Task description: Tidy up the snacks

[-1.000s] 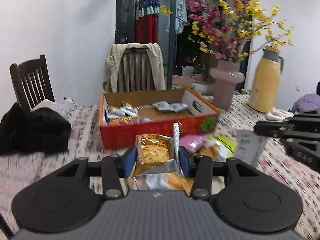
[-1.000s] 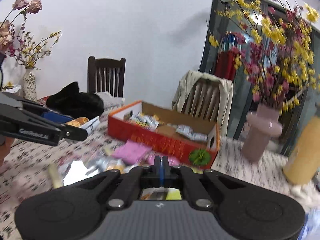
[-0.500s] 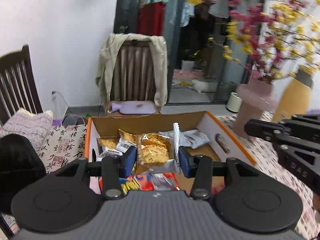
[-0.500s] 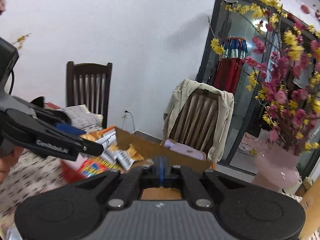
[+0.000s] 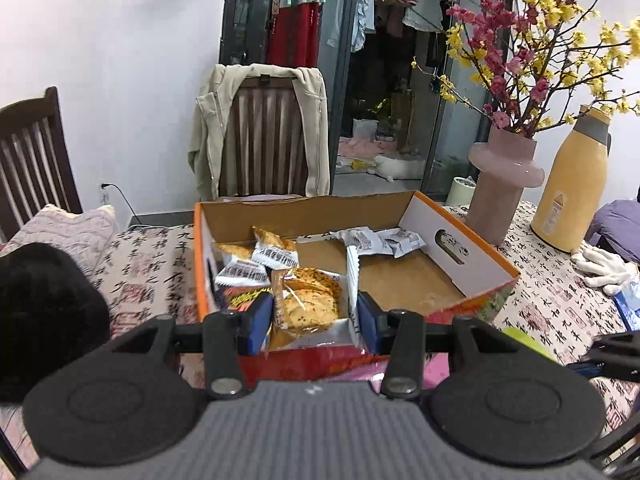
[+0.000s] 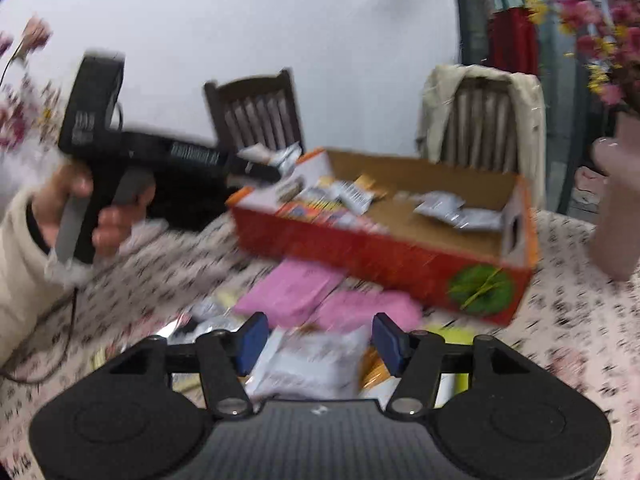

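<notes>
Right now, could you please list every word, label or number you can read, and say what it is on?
None reads clearly.
Tablecloth: Chinese calligraphy, too warped.
Packets: black print, too small.
Flask: triangle sign, text too small.
Left tongs: white lettering, blurred.

Both wrist views face box (image 5: 472, 248); right blurred, perhaps farther.

I work in a home dining room: a cloth-covered table (image 5: 560, 304), behind it a wooden chair (image 5: 264, 136) draped with a jacket, beside it a flower vase (image 5: 500, 184).
</notes>
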`<state>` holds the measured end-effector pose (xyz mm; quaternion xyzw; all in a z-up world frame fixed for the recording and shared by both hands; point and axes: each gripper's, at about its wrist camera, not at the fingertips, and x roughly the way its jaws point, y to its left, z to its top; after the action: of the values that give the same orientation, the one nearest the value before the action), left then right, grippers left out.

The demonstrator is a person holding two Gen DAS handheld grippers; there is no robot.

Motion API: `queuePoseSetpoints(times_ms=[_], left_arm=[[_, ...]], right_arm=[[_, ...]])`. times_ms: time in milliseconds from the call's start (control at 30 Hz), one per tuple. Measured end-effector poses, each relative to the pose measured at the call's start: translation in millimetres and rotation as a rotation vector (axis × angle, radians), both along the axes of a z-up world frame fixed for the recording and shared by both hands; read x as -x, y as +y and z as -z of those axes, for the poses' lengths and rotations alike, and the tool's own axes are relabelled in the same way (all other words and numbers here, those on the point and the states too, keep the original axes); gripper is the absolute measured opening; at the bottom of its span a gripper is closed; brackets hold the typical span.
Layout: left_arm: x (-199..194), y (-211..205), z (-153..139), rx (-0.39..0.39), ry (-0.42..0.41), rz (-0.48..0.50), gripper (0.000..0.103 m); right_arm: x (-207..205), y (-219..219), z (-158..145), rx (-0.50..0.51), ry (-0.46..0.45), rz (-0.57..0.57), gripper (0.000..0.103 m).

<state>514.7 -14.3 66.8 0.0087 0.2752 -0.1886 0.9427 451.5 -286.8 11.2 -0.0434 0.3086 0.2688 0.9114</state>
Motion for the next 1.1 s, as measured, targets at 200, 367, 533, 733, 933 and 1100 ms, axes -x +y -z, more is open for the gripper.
queuePoseSetpoints(times_ms=[200, 367, 533, 733, 933, 1100], left_arm=[[40, 18, -10, -0.006, -0.02, -0.018, 0.047], [64, 26, -14, -0.015, -0.02, -0.025, 0.048], [85, 32, -18, -0.006, -0.029, -0.027, 0.048], [101, 35, -18, -0.003, -0.024, -0.028, 0.048], [104, 35, -15, 0.002, -0.011, -0.025, 0.048], [100, 29, -10, 0.006, -0.002, -0.009, 0.048]], right_arm=[[-4, 34, 26, 0.092, -0.02, 0.05, 0.07], [3, 57, 30, 0.157, -0.053, 0.001, 0.07], [4, 65, 33, 0.137, -0.002, -0.014, 0.07], [13, 68, 29, 0.115, 0.024, -0.021, 0.042], [25, 66, 13, 0.116, -0.013, -0.005, 0.005], [19, 53, 8, 0.102, 0.005, 0.002, 0.003]])
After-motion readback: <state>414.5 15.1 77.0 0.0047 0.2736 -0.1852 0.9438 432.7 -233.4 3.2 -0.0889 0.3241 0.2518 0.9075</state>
